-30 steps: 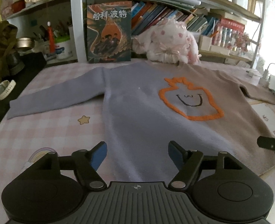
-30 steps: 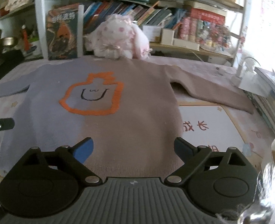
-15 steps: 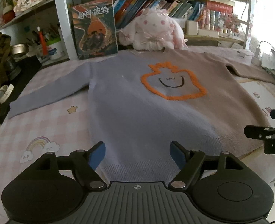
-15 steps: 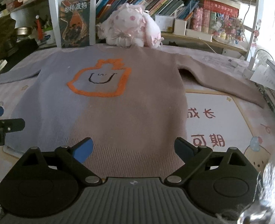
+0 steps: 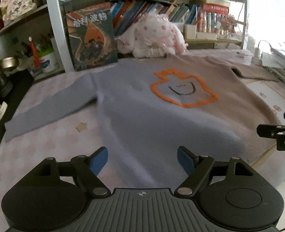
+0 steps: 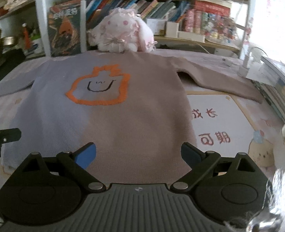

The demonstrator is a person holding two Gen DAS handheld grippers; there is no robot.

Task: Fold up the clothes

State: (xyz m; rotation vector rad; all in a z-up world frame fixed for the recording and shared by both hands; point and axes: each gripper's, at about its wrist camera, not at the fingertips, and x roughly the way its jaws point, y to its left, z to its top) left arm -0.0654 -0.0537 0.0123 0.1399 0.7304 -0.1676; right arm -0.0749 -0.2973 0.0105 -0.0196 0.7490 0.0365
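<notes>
**Grippers drawn in low over the hem**

Closer and lower than a second ago: left gripper (image 5: 142,159) and right gripper (image 6: 137,151) now poised at the near hem of the sweater (image 5: 161,116), jaws of both spread wide, holding nothing. Suggests a hem grasp for a fold, judging by position alone. Sweater spread flat, face up on the surface (image 5: 45,135), both sleeves stretched outward; half lilac, half tan, orange outline with a smile on the chest.
</notes>
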